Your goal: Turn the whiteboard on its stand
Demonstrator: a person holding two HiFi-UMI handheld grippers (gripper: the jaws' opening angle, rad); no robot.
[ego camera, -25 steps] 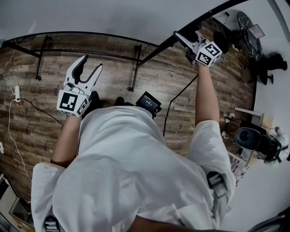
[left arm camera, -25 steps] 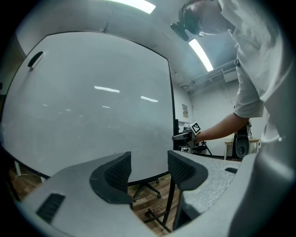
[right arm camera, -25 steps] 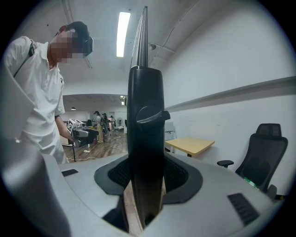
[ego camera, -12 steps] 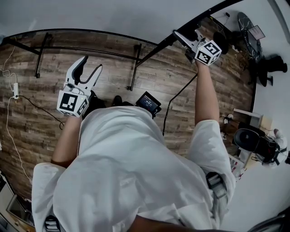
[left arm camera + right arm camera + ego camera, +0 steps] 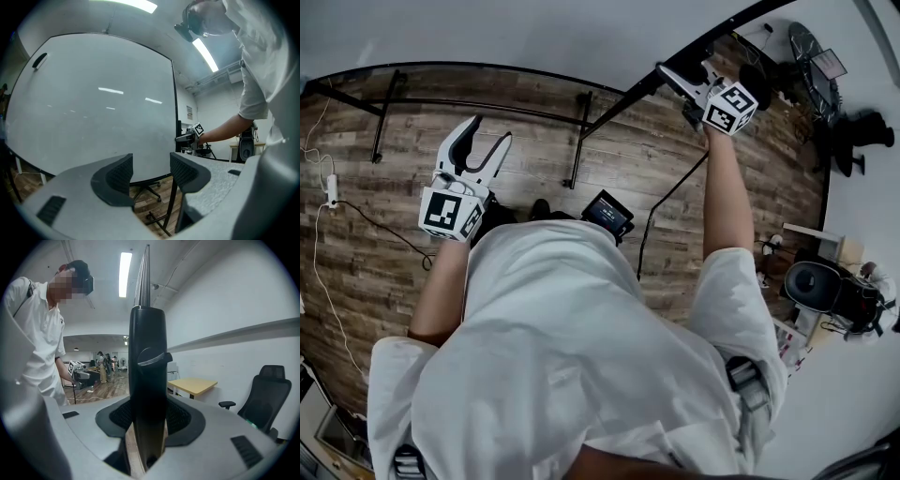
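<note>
The whiteboard [image 5: 534,37] fills the top of the head view, with its black frame edge running past my right hand. My right gripper [image 5: 677,81] is shut on that black side frame [image 5: 146,380], which stands upright between its pads in the right gripper view. My left gripper [image 5: 483,141] hangs open in front of the board, touching nothing. In the left gripper view the white face [image 5: 93,103] spreads beyond the empty left gripper [image 5: 151,173], and the right gripper [image 5: 185,138] shows at the board's right edge.
The stand's black legs and crossbar [image 5: 578,141] rest on the wooden floor. A white cable and power strip [image 5: 336,192] lie at the left, and a black device [image 5: 607,211] by my feet. Office chairs [image 5: 825,286] and a yellow table [image 5: 192,385] stand to the right.
The right gripper, with the board's edge in it, has shifted slightly away from me. The left gripper has stayed where it was.
</note>
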